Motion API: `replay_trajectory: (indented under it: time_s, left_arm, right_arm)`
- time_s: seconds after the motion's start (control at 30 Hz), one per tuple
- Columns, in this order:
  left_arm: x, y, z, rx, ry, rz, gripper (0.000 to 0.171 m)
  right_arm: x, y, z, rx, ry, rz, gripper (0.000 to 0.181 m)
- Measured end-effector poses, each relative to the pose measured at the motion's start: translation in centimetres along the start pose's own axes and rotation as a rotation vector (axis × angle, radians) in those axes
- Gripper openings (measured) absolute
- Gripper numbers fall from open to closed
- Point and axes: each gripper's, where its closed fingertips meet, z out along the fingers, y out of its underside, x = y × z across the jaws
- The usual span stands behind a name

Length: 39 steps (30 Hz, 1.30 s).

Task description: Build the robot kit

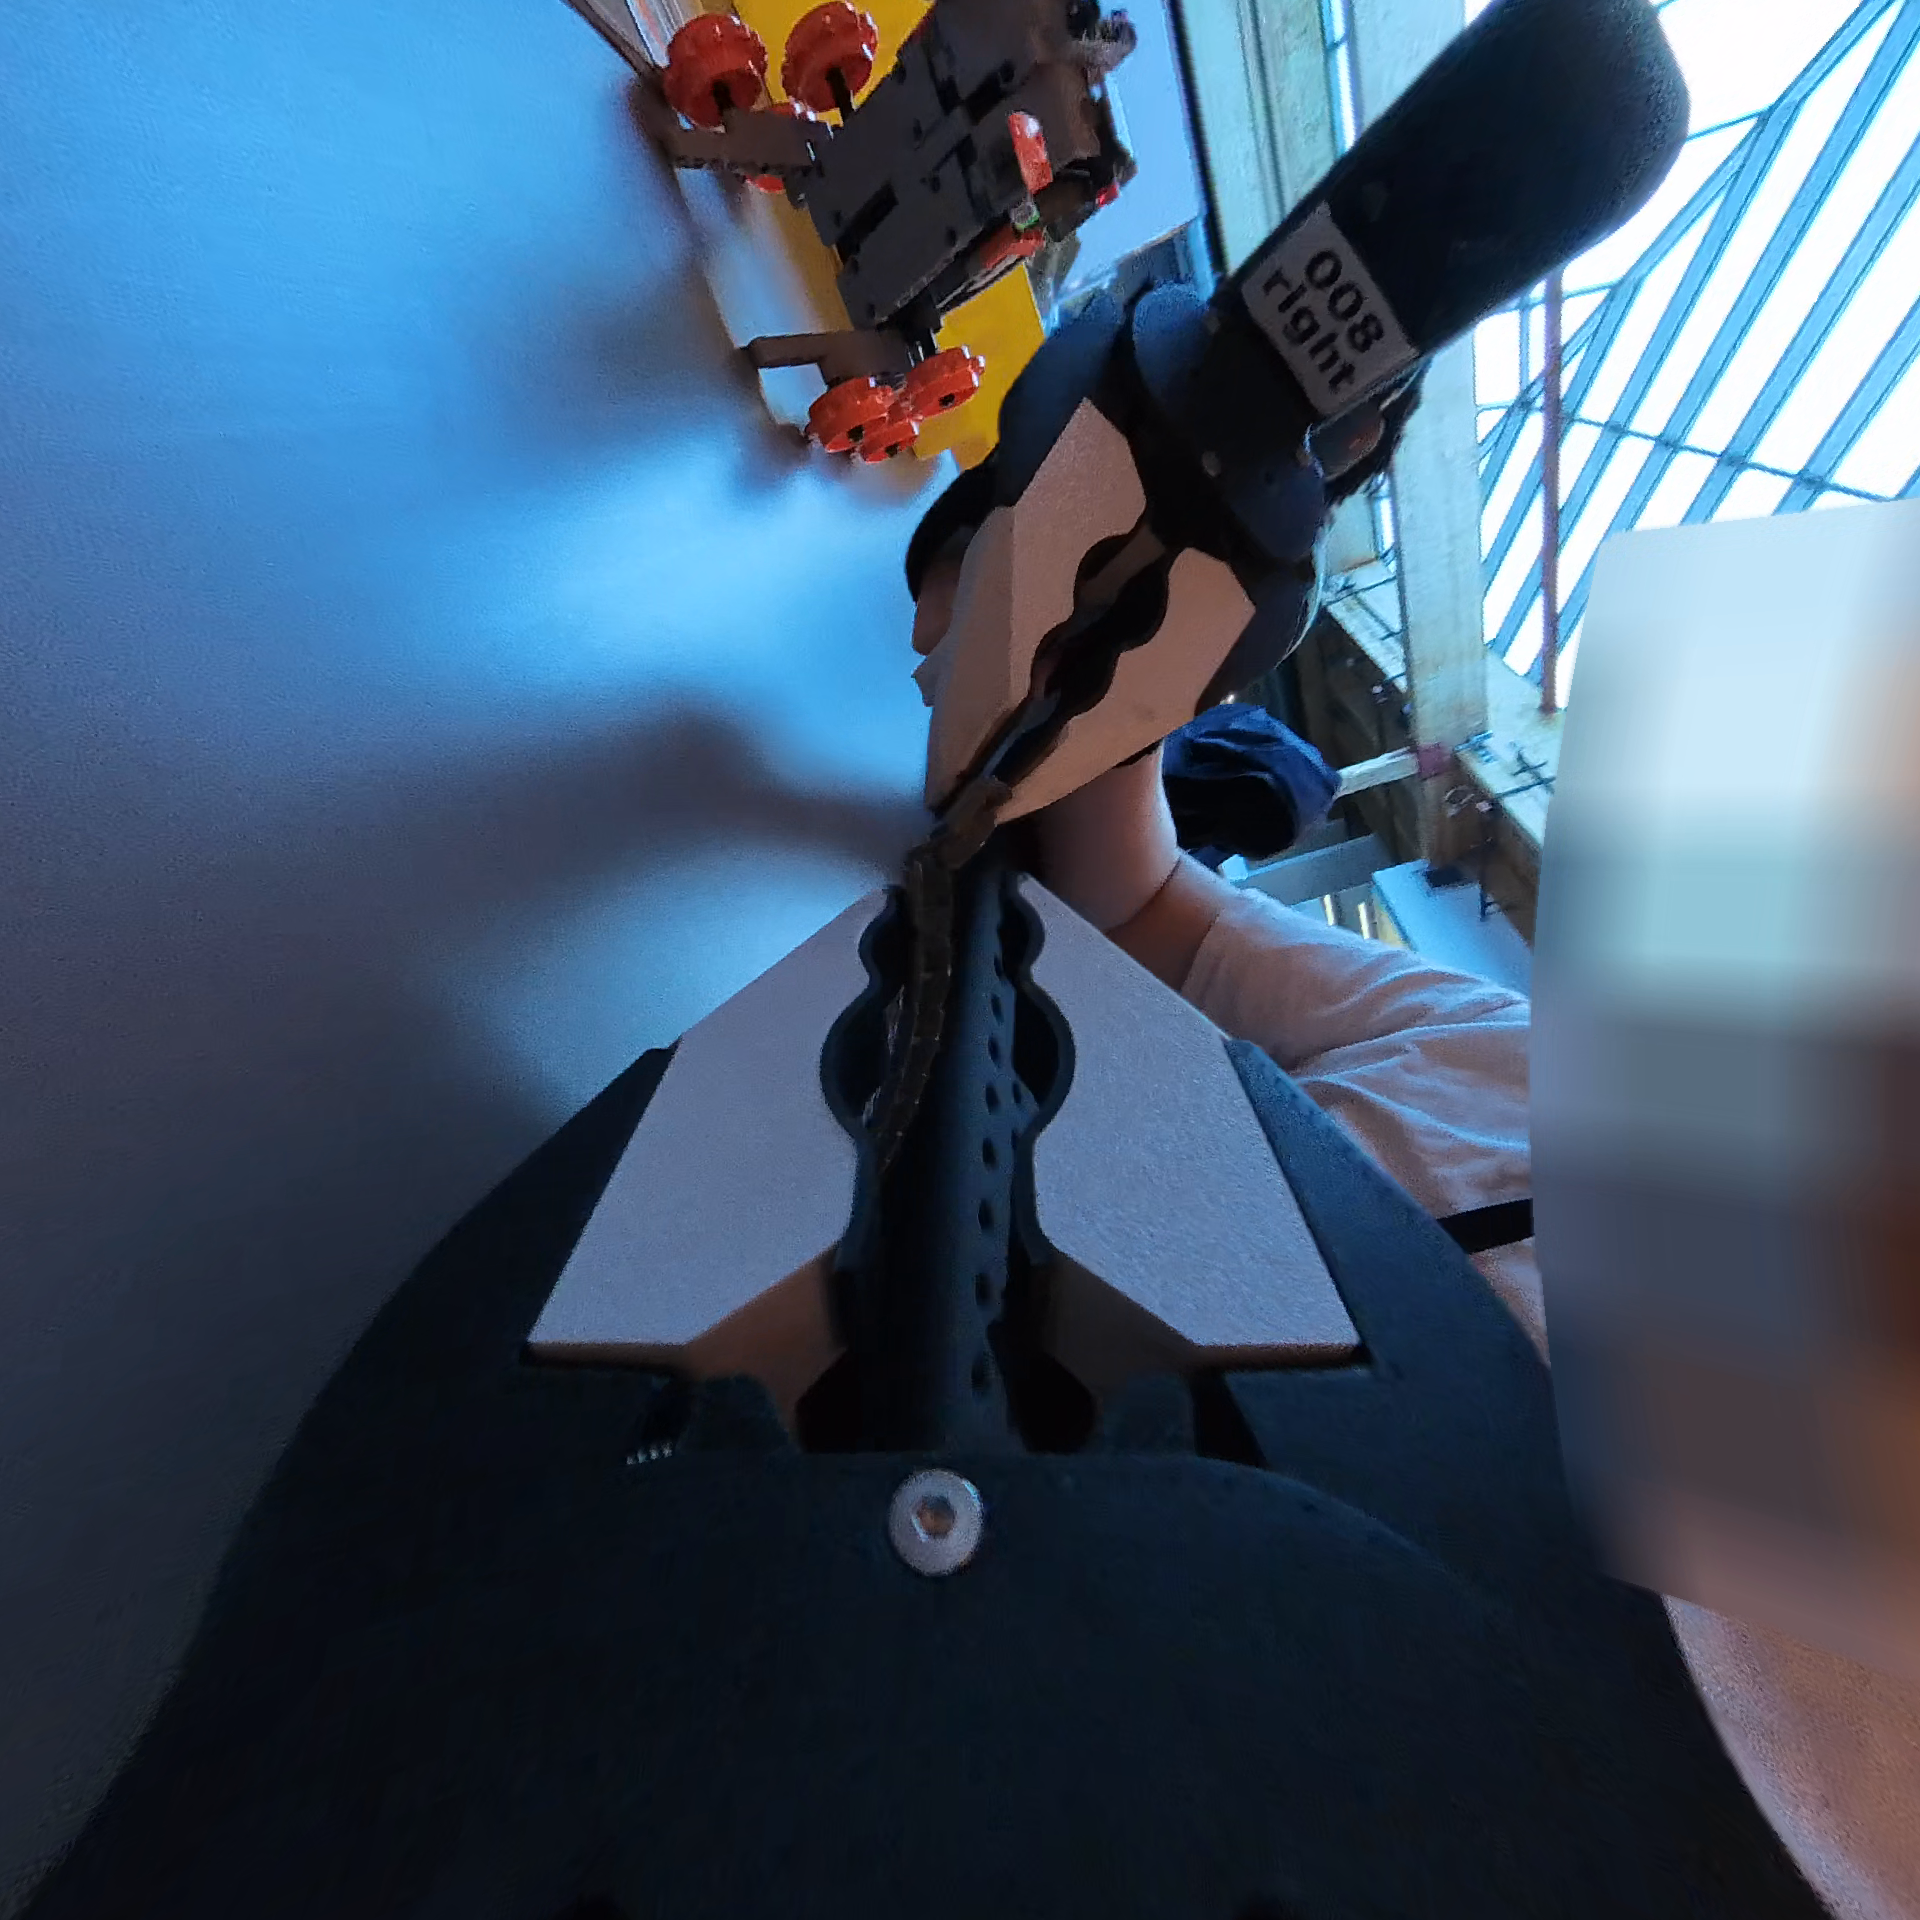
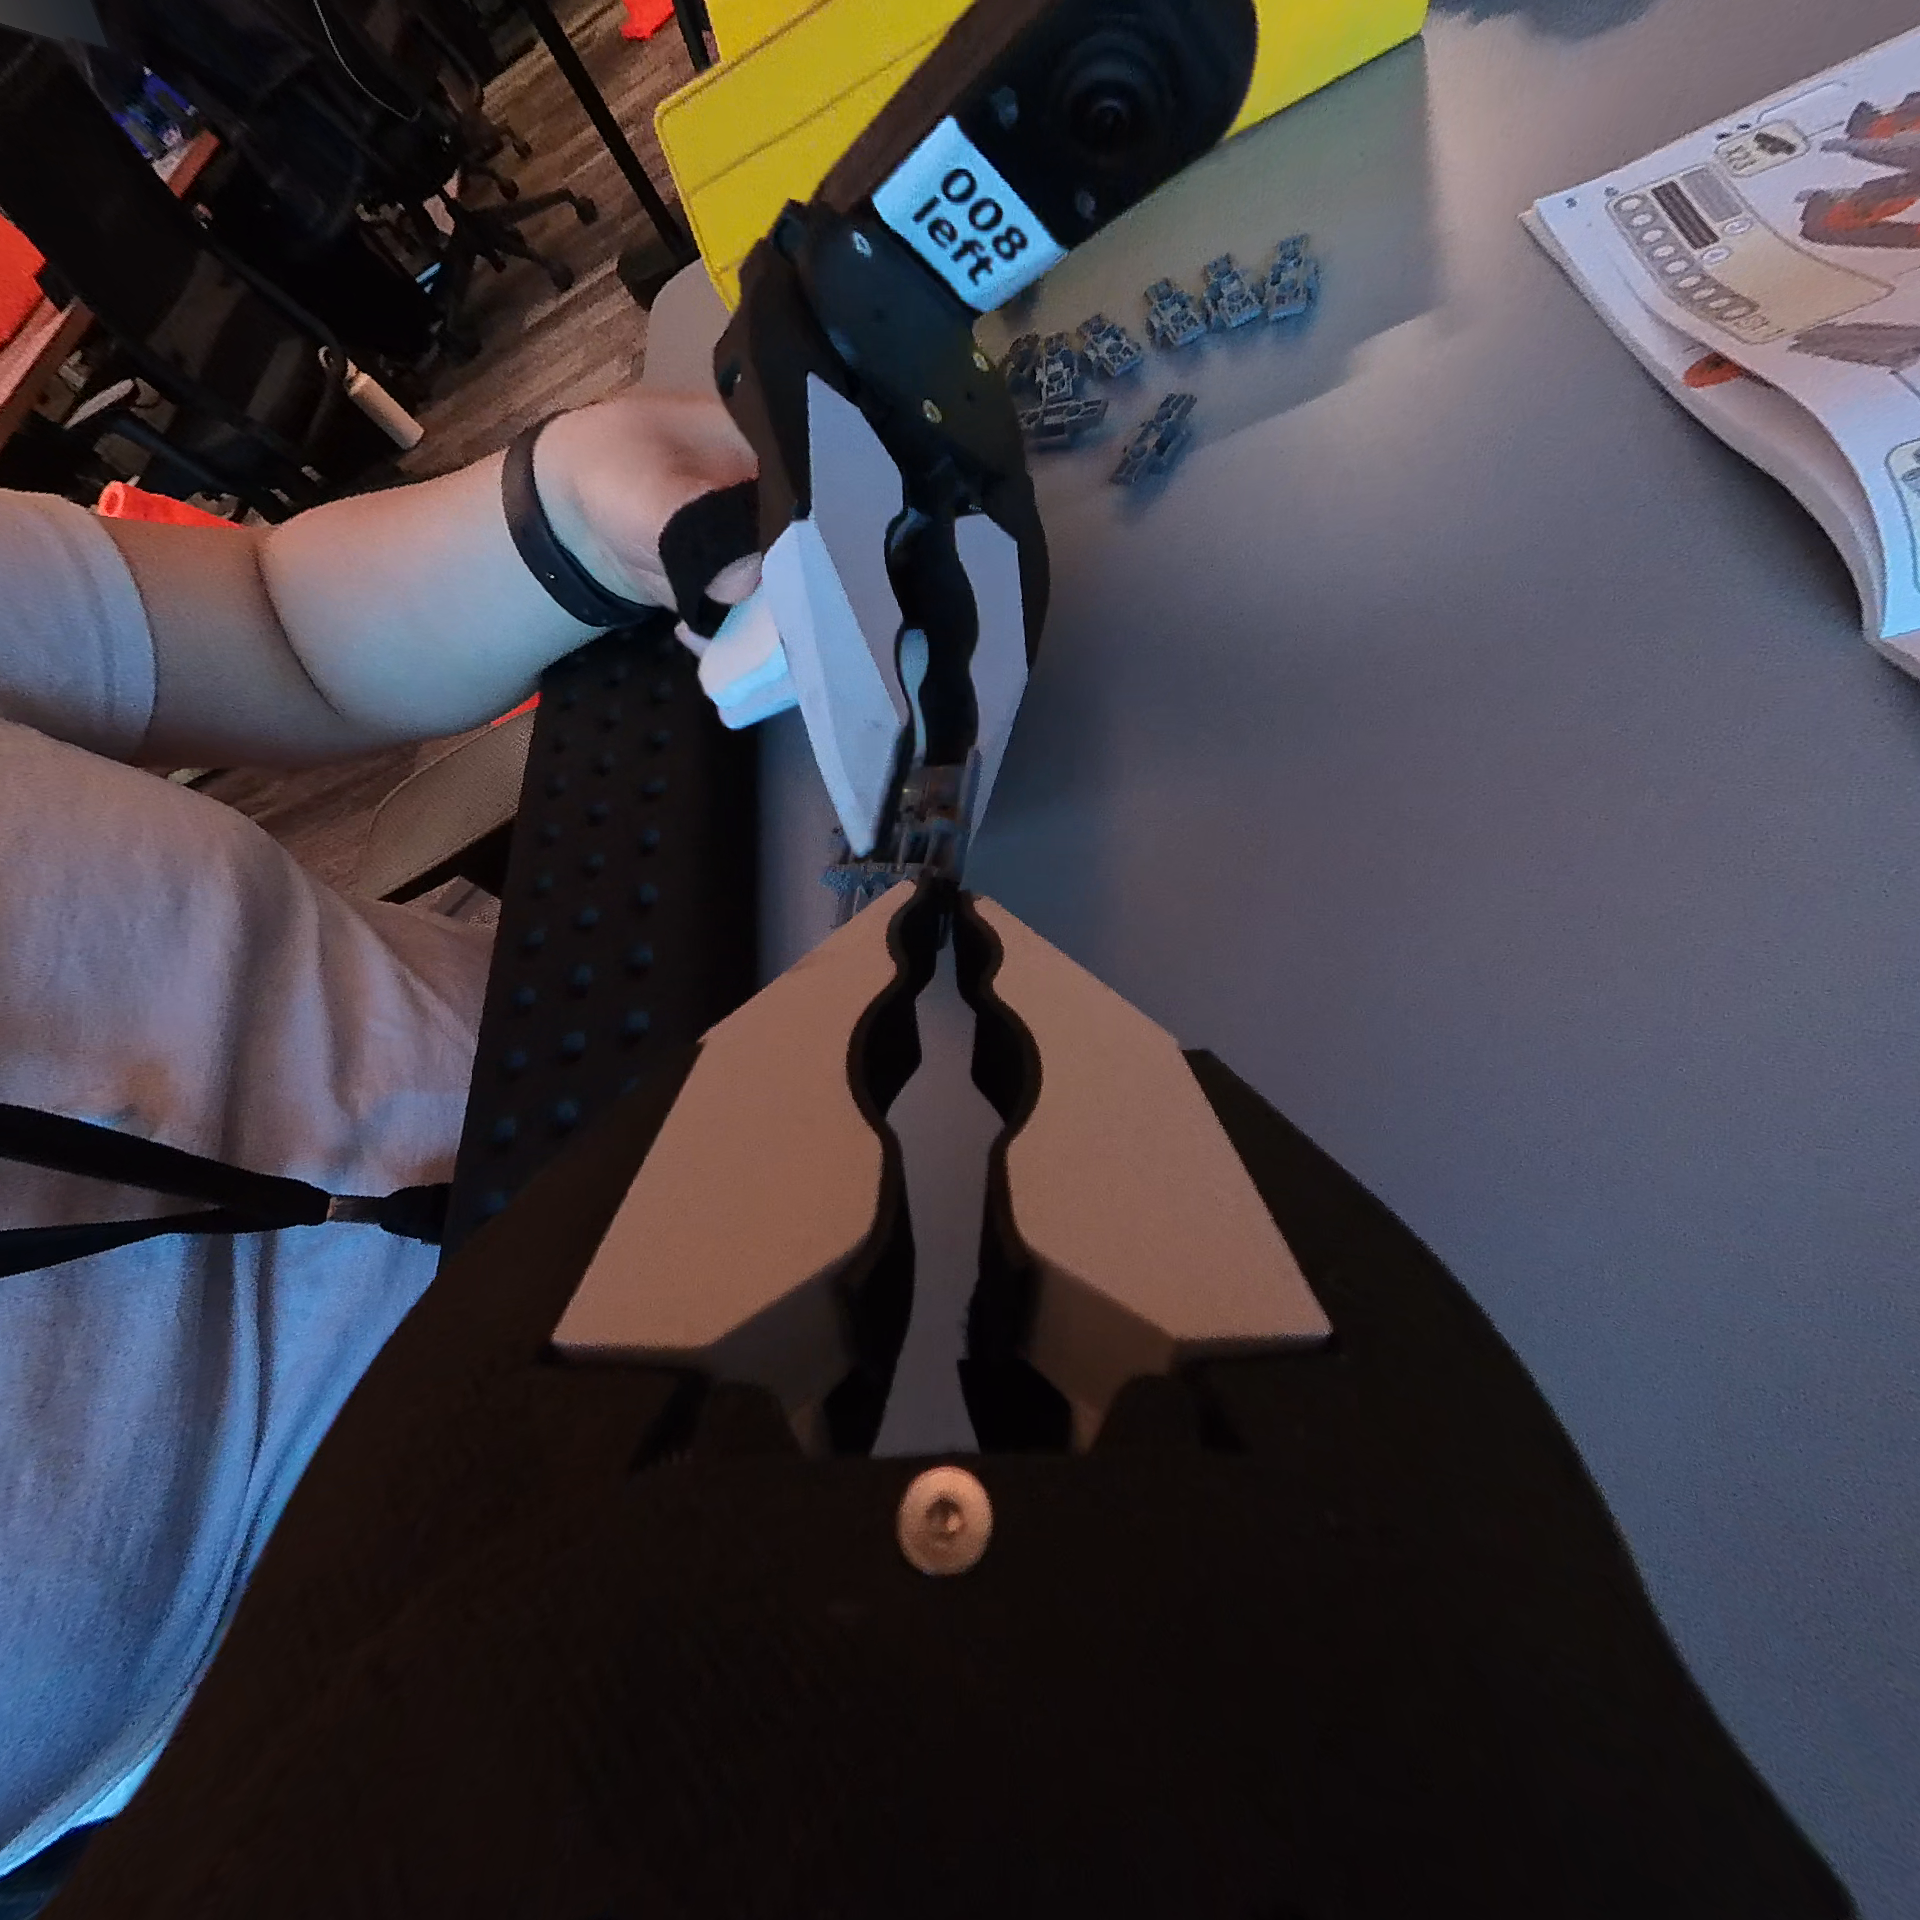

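Gripping one dark chain of small links between them, both grippers meet tip to tip above the grey table. The left gripper is clamped along its length; the right gripper pinches its end, much of it hidden. Loose grey links lie near the yellow box; a booklet is cut off at the right edge.

A gray table has little gray building pieces on it. An open picture book lies near them. A gray toy machine with orange wheels sits by a yellow box.
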Motion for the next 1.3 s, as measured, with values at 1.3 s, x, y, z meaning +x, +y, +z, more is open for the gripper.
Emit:
replay_trajectory:
  time_s: [1.3]
  left_arm:
    - [0.0,2.0,1.0,-0.110,-0.056,0.134,0.009]
  right_arm:
    - [-2.0,1.2,1.0,-0.001,-0.479,0.452,0.003]
